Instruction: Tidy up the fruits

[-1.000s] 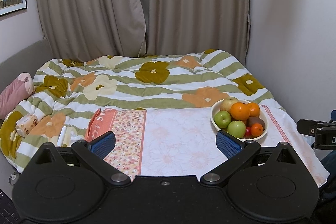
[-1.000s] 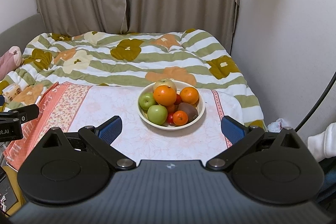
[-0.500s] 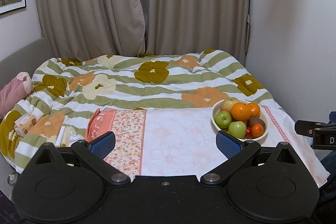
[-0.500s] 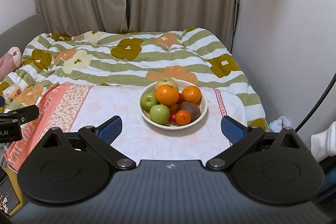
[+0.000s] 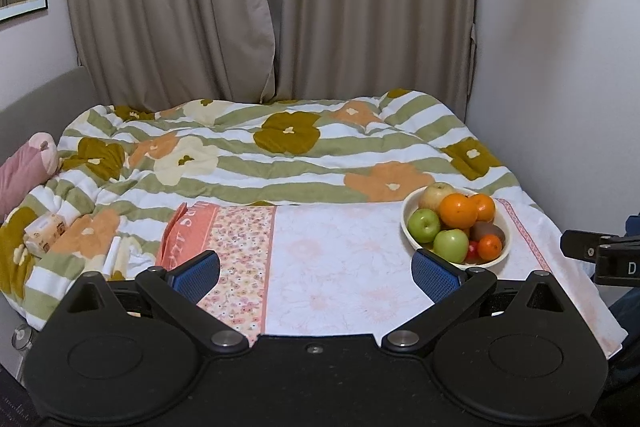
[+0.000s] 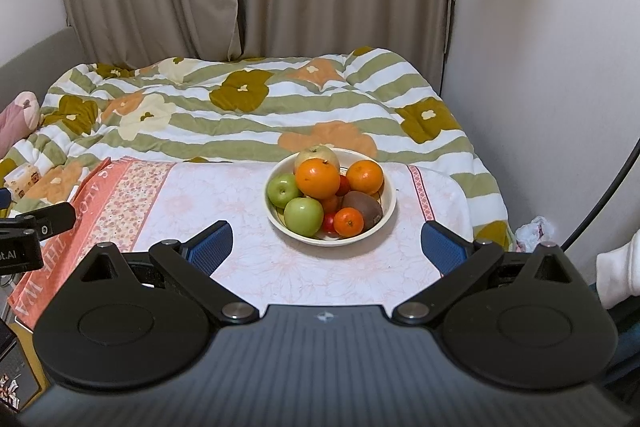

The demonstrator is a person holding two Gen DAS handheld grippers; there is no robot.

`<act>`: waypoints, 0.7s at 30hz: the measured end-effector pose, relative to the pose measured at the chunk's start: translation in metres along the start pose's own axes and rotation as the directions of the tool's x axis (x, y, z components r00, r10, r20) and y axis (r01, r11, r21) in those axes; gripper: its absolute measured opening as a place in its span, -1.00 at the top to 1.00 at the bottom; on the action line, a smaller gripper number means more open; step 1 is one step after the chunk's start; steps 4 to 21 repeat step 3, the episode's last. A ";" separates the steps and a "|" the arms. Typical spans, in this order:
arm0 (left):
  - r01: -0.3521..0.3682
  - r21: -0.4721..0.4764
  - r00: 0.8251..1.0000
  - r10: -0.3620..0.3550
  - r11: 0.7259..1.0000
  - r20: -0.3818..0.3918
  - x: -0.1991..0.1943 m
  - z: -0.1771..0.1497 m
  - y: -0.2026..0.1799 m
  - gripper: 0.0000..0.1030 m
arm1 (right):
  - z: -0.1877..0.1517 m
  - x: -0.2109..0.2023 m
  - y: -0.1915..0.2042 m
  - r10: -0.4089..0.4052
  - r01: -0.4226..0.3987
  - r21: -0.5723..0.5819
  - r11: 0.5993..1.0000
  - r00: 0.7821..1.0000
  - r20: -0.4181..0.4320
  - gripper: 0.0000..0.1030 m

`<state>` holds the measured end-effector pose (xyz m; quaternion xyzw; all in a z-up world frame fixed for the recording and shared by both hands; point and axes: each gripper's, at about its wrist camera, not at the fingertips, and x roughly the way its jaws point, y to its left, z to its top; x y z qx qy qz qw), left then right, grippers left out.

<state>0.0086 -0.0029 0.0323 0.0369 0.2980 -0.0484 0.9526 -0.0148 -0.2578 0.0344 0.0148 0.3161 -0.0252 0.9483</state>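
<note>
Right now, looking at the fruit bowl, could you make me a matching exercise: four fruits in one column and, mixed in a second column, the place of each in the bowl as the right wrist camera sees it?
Column 1
1. big orange
2. kiwi
3. yellowish apple
4. small orange

Column 2
A. at the back rim of the bowl
B. at the front, beside the cherry tomato
C. on top of the pile, in the middle
D. low on the right side, brown

Pairs: 1-C, 2-D, 3-A, 4-B
</note>
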 end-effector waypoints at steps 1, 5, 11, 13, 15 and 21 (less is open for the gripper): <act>0.000 0.000 1.000 0.000 1.000 0.003 0.000 0.000 0.000 -1.00 | 0.000 0.001 0.000 0.001 -0.001 0.000 1.000 1.000 -0.002 -1.00; -0.004 0.007 1.000 0.004 1.000 0.005 0.002 0.000 0.000 -1.00 | 0.001 0.005 -0.002 0.003 -0.003 0.001 1.000 1.000 -0.007 -1.00; -0.004 0.007 1.000 0.004 1.000 0.005 0.002 0.000 0.000 -1.00 | 0.001 0.005 -0.002 0.003 -0.003 0.001 1.000 1.000 -0.007 -1.00; -0.004 0.007 1.000 0.004 1.000 0.005 0.002 0.000 0.000 -1.00 | 0.001 0.005 -0.002 0.003 -0.003 0.001 1.000 1.000 -0.007 -1.00; -0.004 0.007 1.000 0.004 1.000 0.005 0.002 0.000 0.000 -1.00 | 0.001 0.005 -0.002 0.003 -0.003 0.001 1.000 1.000 -0.007 -1.00; -0.004 0.007 1.000 0.004 1.000 0.005 0.002 0.000 0.000 -1.00 | 0.001 0.005 -0.002 0.003 -0.003 0.001 1.000 1.000 -0.007 -1.00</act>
